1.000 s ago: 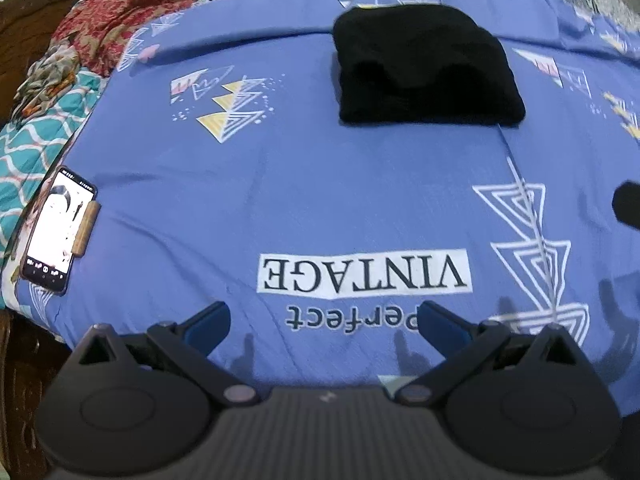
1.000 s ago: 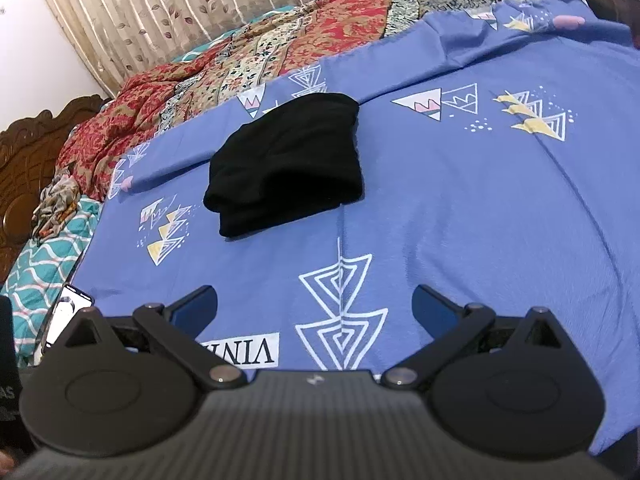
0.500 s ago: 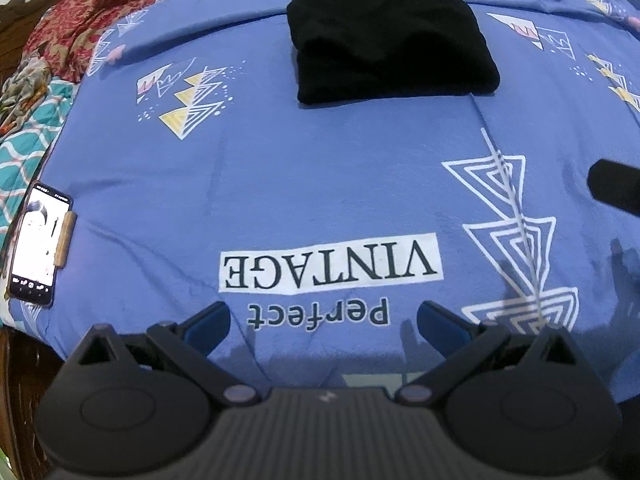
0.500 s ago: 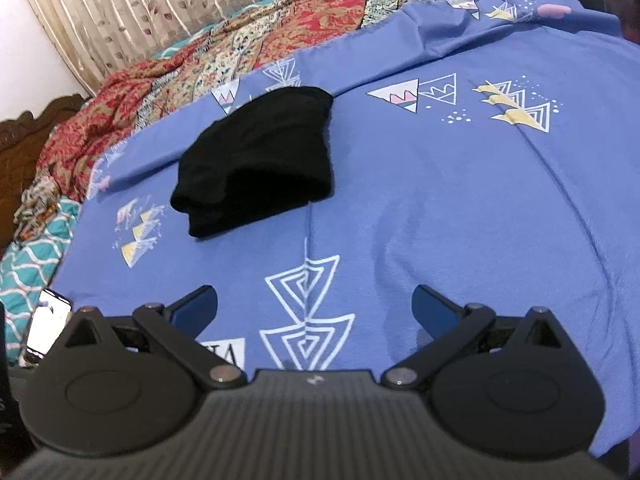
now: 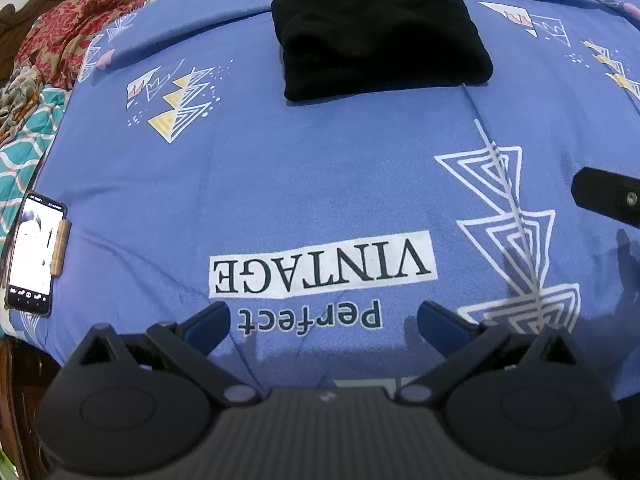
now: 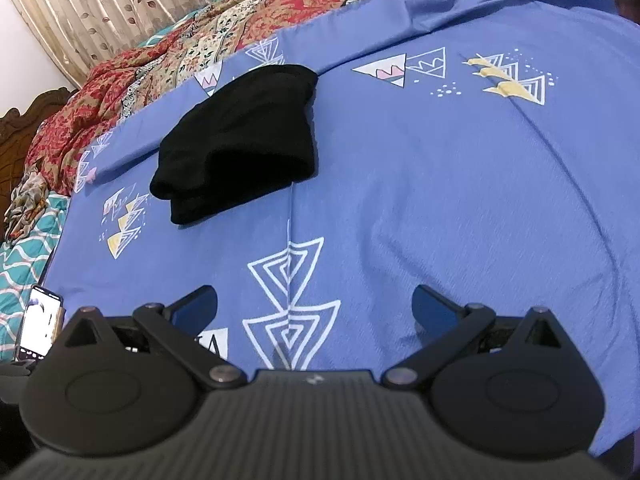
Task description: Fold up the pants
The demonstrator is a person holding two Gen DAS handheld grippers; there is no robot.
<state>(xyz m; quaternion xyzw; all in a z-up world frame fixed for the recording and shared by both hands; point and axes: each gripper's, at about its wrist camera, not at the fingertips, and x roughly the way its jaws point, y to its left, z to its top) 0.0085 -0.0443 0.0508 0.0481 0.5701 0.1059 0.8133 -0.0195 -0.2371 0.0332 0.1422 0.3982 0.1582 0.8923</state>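
Note:
The black pants (image 5: 376, 28) lie folded into a compact bundle on the far middle of the blue printed bedsheet (image 5: 320, 168). They also show in the right wrist view (image 6: 240, 136), up and to the left. My left gripper (image 5: 322, 322) is open and empty, low over the near edge of the bed by the "Perfect VINTAGE" print. My right gripper (image 6: 314, 306) is open and empty over the white triangle print. Part of the right gripper (image 5: 608, 198) shows at the right edge of the left wrist view. Both grippers are well apart from the pants.
A lit phone (image 5: 34, 252) lies at the bed's near left edge; it also shows in the right wrist view (image 6: 40, 324). A red patterned quilt (image 6: 200, 52) is bunched along the far side. A dark wooden headboard (image 6: 36, 108) and curtains (image 6: 140, 0) stand behind.
Both grippers have shifted slightly over the bed, so the pants sit a little differently in each view. More of the right gripper now shows in the left wrist view. The pants have not moved.

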